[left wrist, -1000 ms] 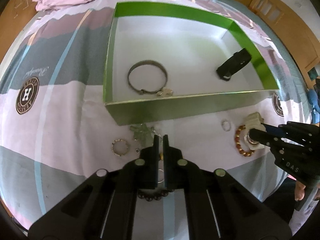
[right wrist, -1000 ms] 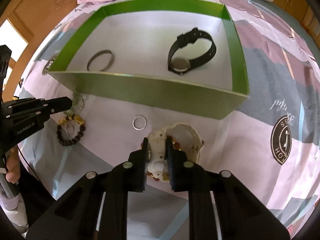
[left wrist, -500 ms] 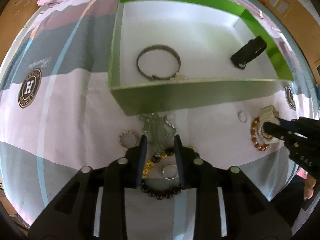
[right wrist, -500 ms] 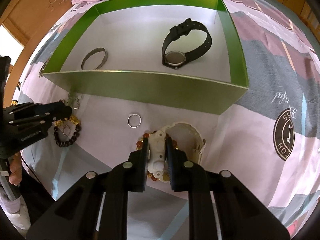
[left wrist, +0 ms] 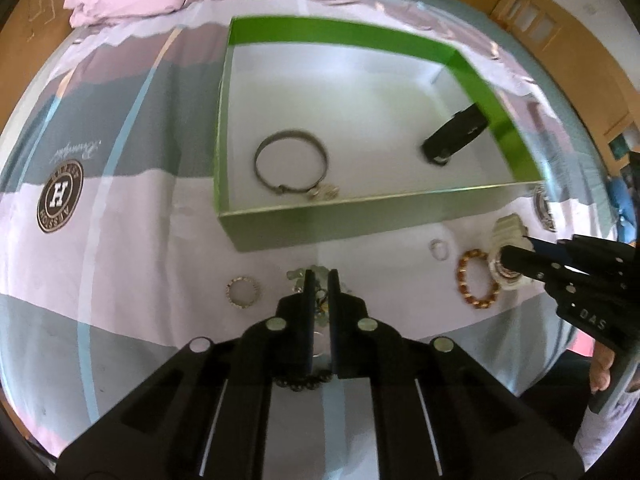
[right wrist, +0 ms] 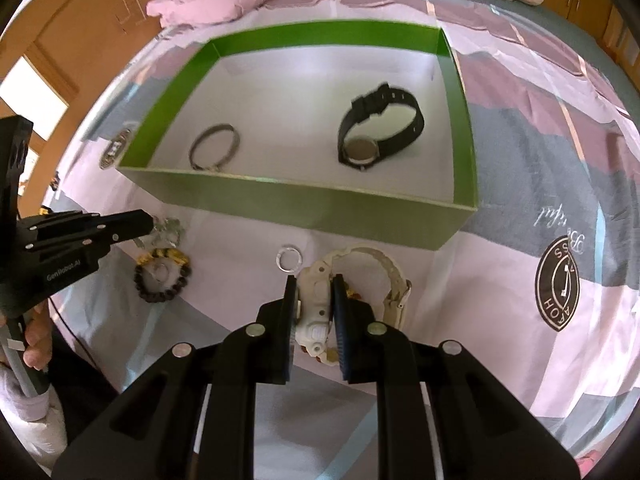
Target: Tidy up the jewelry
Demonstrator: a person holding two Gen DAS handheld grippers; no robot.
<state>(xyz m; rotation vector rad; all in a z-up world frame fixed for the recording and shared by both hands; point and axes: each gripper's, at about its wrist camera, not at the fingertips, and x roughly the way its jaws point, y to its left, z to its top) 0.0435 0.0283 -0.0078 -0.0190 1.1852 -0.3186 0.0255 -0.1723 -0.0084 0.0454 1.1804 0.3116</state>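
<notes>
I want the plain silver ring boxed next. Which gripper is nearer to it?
Right. The right gripper is clamped on the white watch just beside the plain silver ring; the left gripper sits farther off, at the silver chain.

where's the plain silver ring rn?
In the right wrist view the plain silver ring lies on the bedsheet, outside the green box near its front wall, just left of the white watch held in the right claw.
</notes>
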